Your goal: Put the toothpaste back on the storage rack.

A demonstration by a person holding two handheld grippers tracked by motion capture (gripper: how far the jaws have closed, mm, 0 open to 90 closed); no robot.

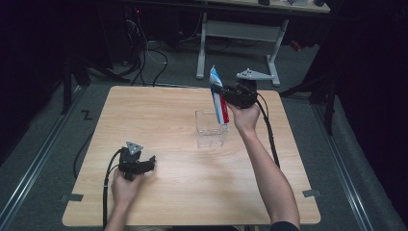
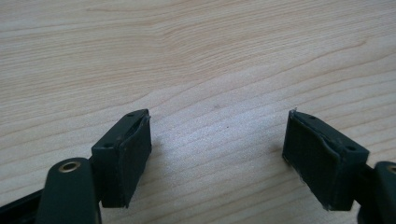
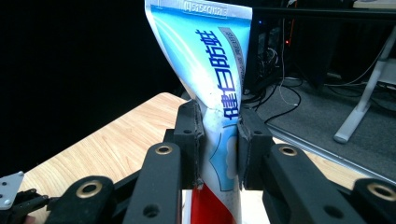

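While the person's right hand (image 1: 244, 117) is raised over the far middle of the wooden table (image 1: 192, 192), the right gripper (image 1: 222, 94) it holds pinches a toothpaste tube (image 1: 219, 98) that stands nearly upright, its crimped end up and its lower end dipping into a clear plastic box (image 1: 210, 130) on the tabletop. Nearer the front left, the left hand (image 1: 125, 188) rests on the wood with the left gripper (image 1: 152, 162) lying low and pointing to the right, well apart from the box.

From the left gripper view, the two black pads (image 2: 130, 154) stand wide apart just above bare wood grain, with nothing between them.

From the right gripper view, the right gripper (image 3: 219, 140) has its jaws pressed together on the toothpaste tube (image 3: 210, 65), squeezing its waist so the blue-and-white body narrows at the pads; a red part of the tube shows below the grip. Behind it lie the table's far edge (image 3: 140, 116), a grey floor with cables (image 3: 285, 105) and a white desk leg (image 3: 364, 102). The left gripper (image 3: 18, 198) peeps in at the lower left corner.
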